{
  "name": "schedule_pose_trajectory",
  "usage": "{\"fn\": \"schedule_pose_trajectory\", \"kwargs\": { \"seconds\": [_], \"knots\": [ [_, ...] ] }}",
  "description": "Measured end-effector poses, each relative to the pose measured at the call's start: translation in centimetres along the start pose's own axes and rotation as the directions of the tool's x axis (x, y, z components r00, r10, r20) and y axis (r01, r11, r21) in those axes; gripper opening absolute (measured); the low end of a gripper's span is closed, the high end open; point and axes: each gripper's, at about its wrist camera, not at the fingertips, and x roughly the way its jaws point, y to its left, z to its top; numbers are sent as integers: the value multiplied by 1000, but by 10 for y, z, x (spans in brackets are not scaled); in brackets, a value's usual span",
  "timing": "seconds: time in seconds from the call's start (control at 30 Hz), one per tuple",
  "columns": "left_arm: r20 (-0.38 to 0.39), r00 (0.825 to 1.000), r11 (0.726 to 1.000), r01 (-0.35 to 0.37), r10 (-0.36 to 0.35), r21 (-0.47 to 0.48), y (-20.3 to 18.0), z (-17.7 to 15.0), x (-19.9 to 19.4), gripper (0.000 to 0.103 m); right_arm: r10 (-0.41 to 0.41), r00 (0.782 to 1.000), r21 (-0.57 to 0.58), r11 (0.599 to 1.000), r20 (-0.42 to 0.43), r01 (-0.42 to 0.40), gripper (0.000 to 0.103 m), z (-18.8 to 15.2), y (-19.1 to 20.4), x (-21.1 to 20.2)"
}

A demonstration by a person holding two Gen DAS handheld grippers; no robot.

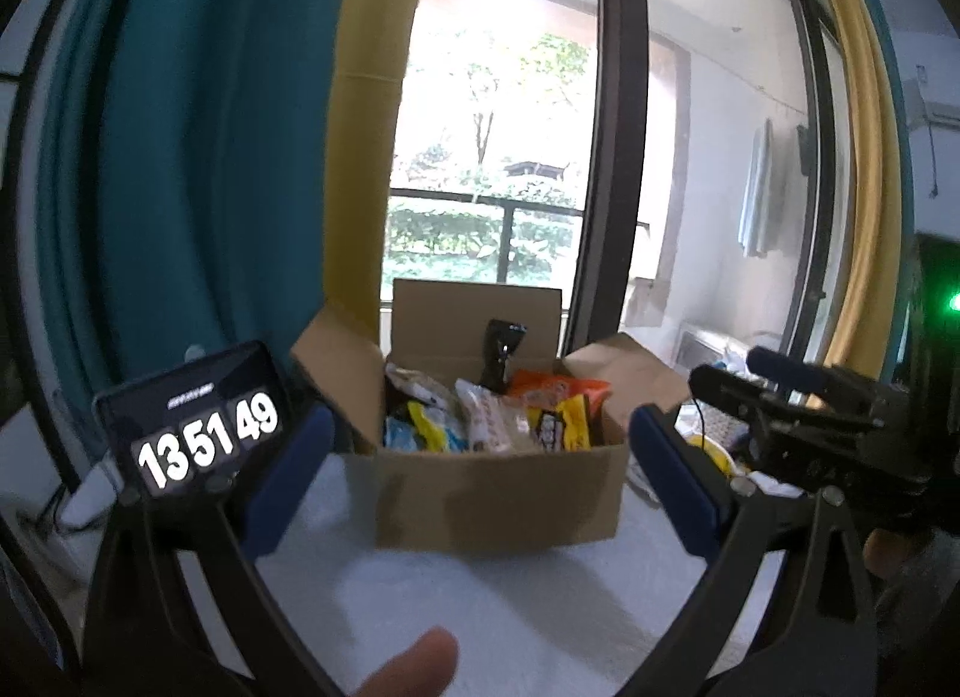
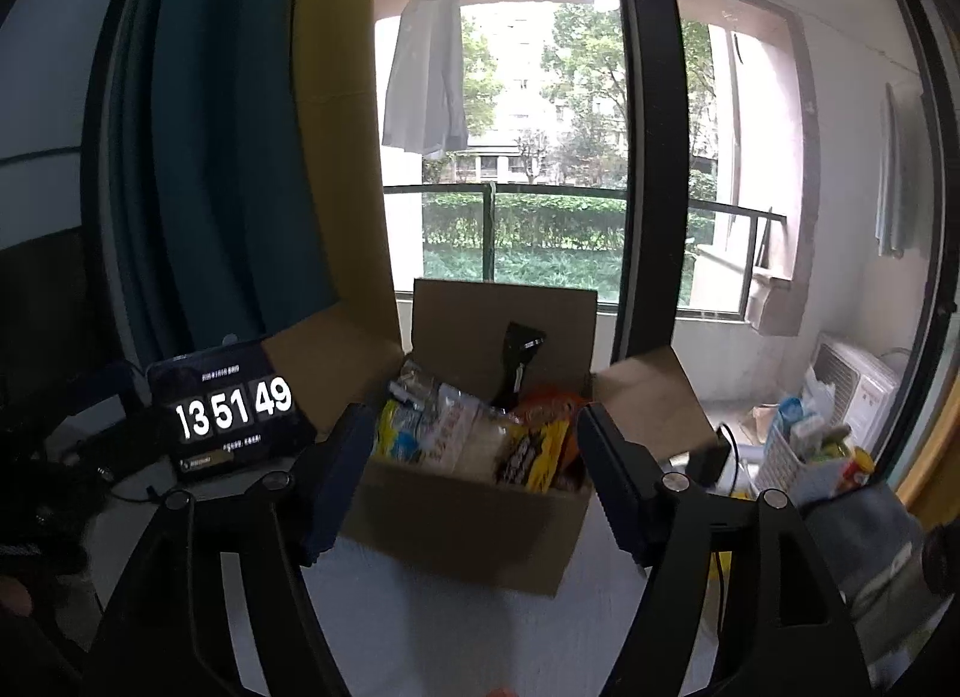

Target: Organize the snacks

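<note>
Cardboard box [image 2: 474,523] of snacks [image 2: 474,436] beside clock [image 2: 231,412], both tongs [image 1: 480,475] [image 2: 474,475] agape, empty before it.

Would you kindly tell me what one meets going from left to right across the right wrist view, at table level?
Black clock display reading 13 51 49 → open brown cardboard box of snack packets → white slatted basket of small items.

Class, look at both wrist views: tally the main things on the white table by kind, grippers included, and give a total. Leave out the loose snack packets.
Cardboard box: 1
Clock display: 1
Left gripper: 1
Right gripper: 1
Total: 4
</note>
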Motion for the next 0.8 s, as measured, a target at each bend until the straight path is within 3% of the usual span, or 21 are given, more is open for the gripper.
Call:
{"fn": "schedule_pose_trajectory", "kwargs": {
  "seconds": [0.1,0.37,0.57,0.8],
  "knots": [
    [25,998,998,-55,55,10,-6,-19,-23,100,-27,1000,16,1000,-10,27,74,-23,5,-17],
    [77,995,998,-60,61,-13,-4,-57,-64,100,-85,996,-6,996,-20,85,74,-76,23,-65],
    [107,992,997,-75,72,28,-17,-75,-86,100,-118,993,14,993,23,117,74,-85,22,-96],
    [72,995,997,-76,74,30,-19,-77,-88,100,-110,993,23,994,40,109,74,-79,18,-109]
  ]
}}
